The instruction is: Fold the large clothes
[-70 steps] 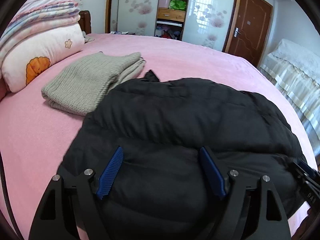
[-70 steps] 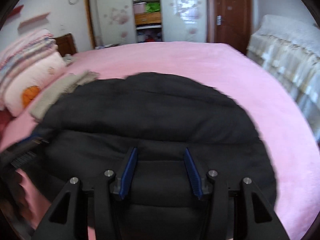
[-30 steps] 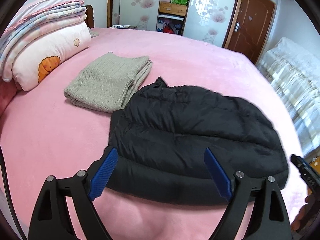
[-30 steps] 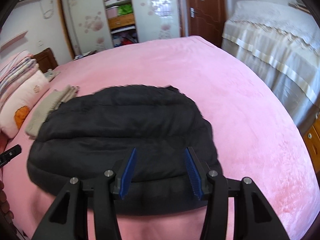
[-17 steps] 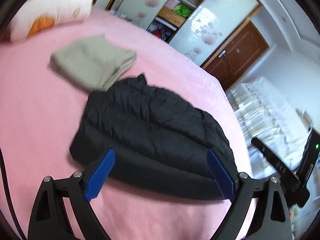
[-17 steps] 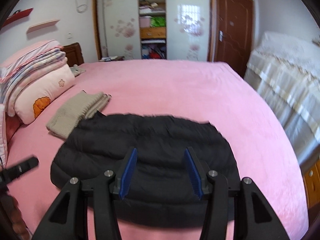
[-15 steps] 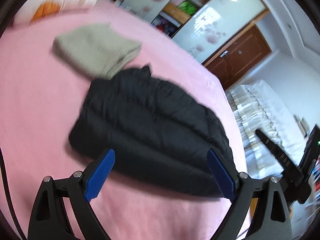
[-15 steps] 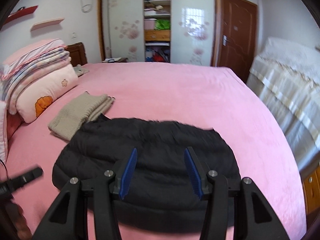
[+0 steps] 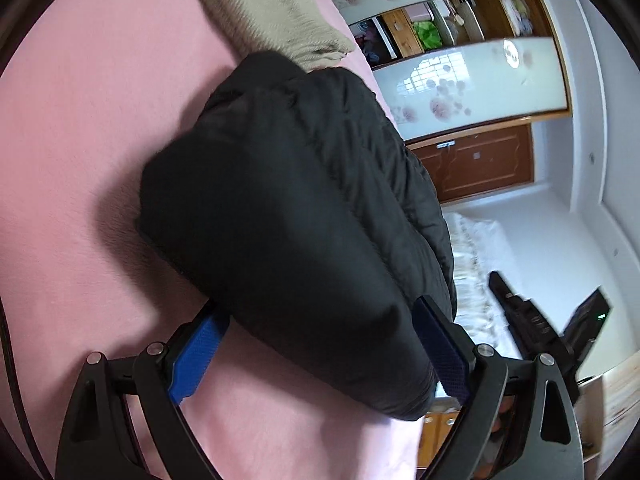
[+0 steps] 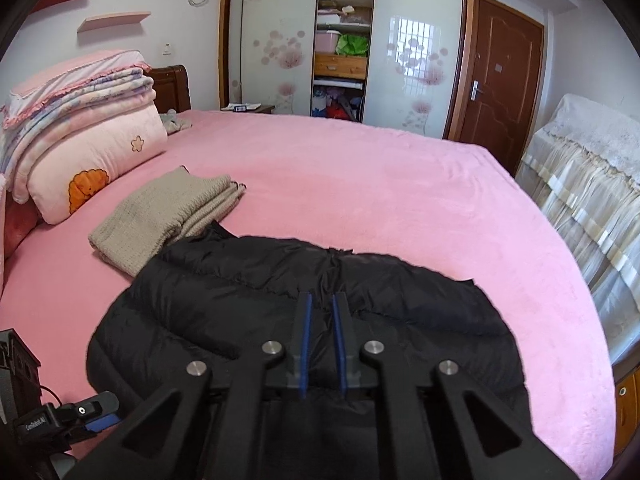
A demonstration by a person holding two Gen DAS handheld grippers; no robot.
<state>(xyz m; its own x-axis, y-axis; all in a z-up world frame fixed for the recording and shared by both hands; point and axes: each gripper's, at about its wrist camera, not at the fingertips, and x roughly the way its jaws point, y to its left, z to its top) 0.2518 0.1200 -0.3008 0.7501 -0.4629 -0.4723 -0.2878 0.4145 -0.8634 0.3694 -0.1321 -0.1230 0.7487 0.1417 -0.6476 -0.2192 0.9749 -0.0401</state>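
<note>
the left gripper [image 9: 320, 344] has rolled to one side since half a second ago and moved in on the near left end of the black down jacket [image 10: 304, 320]. its jaws are spread wide, one blue pad under the bundle and one over it, so the folded end sits between them. no clamping is visible; the pads bracket the fabric rather than pinch it.

the right gripper [image 10: 320, 346] has changed more. half a second ago its jaws stood apart above the jacket; now they are drawn almost together, with only a narrow slit left. whether fabric is caught in that slit cannot be told from the right wrist view.

judgement: the jacket already lies as a compact, doubled bundle, so the fold appears largely done. the current step looks like taking hold at both ends to lift, shift or tidy the bundle.

the jacket lies at the near edge of the bed [image 10: 380, 184], slightly left of centre. its far left corner touches or overlaps the folded beige knit [image 10: 160, 212]. the bed is covered in a pink plush blanket.

further back, at the far left corner by the headboard, stacked quilts [image 10: 80, 120] rest on a pillow. beyond the far edge stands a wardrobe [image 10: 344, 40] with one section open, then a brown door [image 10: 500, 80]. a covered sofa [image 10: 580, 184] runs along the right edge of the bed.
</note>
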